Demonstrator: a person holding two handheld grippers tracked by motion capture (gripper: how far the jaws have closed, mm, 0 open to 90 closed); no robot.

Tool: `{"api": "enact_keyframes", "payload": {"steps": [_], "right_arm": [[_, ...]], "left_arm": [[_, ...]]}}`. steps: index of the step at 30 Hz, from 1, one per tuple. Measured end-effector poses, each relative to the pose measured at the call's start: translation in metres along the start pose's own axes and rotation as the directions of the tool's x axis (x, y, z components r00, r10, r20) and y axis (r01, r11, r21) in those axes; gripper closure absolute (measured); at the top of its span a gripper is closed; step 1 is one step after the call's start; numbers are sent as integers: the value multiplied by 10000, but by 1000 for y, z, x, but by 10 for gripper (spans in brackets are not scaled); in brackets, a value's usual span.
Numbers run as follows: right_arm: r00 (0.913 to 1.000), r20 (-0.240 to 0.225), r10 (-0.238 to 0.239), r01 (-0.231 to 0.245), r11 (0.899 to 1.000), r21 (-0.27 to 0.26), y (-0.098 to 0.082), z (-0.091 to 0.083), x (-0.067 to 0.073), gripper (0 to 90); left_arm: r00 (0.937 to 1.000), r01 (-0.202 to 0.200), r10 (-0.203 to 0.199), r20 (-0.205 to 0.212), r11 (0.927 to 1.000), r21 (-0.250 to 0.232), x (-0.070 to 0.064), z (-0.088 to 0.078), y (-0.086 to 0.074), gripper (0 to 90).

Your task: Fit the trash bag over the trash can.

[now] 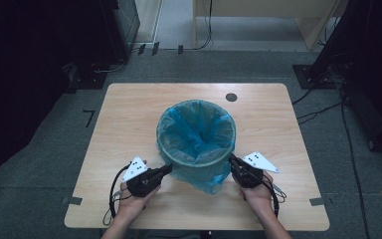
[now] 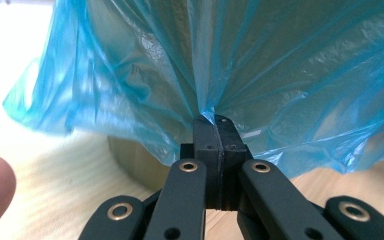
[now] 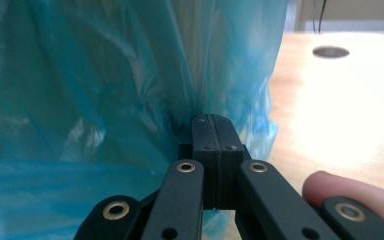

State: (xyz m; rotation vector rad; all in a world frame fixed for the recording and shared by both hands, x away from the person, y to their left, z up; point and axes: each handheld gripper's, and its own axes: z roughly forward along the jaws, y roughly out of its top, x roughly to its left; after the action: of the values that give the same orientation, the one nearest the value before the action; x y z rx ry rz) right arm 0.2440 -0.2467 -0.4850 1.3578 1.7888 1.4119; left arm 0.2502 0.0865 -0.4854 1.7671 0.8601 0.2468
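Note:
A round bin [image 1: 179, 155] lined with a blue plastic bag [image 1: 196, 130] stands in the middle of the wooden table [image 1: 124, 119]. The bag's edge hangs down over the bin's outside. My left gripper [image 1: 168, 169] sits at the bin's near-left side, shut on a gathered fold of the bag [image 2: 280, 65], which fans out from its tips [image 2: 215, 120]. At the near-right side, my right gripper [image 1: 231, 160] is shut on the bag film [image 3: 80, 100], its tips [image 3: 211, 119] pressed together against the plastic. The bin's olive wall [image 2: 135, 160] peeks out under the bag.
A round cable hole [image 1: 231, 97] lies in the table behind the bin and appears again [image 3: 330, 51] in the right gripper view. Dark equipment and cables stand on the floor around the table. A hand holds each gripper near the table's front edge.

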Motion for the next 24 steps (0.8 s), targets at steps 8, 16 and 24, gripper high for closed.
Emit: {"api": "enact_keyframes", "payload": {"steps": [8, 16, 24], "right_arm": [[9988, 254, -418, 388, 9932, 1098, -19, 19, 5, 900], [9964, 846, -13, -63, 9959, 899, -16, 6, -13, 900], [9890, 1372, 548, -444, 9960, -774, 15, -12, -24, 900]], "left_arm": [[9930, 709, -609, -1011, 9925, 991, 4, 19, -11, 900], [9761, 1076, -1061, -1895, 9942, -21, 21, -12, -9, 539], [9856, 854, -1088, -1293, 9809, -1749, 28, -38, 12, 417]]}}
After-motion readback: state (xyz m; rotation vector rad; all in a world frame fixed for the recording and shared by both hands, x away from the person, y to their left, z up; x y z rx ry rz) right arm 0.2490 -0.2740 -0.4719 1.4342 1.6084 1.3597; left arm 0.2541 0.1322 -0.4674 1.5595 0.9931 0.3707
